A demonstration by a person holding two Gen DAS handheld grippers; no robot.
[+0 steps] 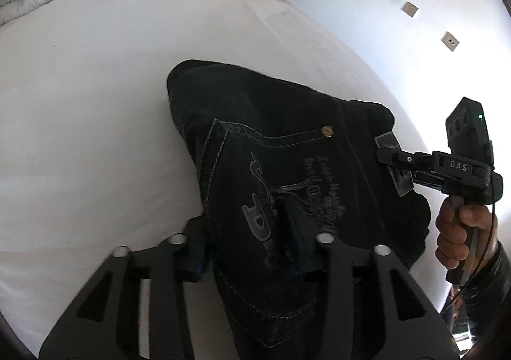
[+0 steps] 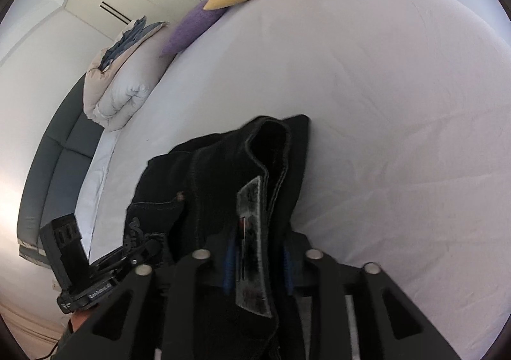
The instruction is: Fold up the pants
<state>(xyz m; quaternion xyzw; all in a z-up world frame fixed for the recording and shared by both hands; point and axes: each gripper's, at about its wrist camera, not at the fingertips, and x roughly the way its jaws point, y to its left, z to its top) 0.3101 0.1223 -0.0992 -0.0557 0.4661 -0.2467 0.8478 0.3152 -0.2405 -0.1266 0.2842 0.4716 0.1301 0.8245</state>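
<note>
Between my left gripper [image 1: 255, 251] and right gripper [image 2: 255, 267], both clamped on the black jeans [image 1: 287, 143], denim sags; loosening jaws could drop it, spoiling the fold.

Both hand-held grippers, left [image 1: 252, 251] and right [image 2: 255, 267], point downward, jaws parted.

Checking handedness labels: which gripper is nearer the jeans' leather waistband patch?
Right. The right gripper straddles the leather patch; the left gripper sits at the embroidered back pocket.
</note>
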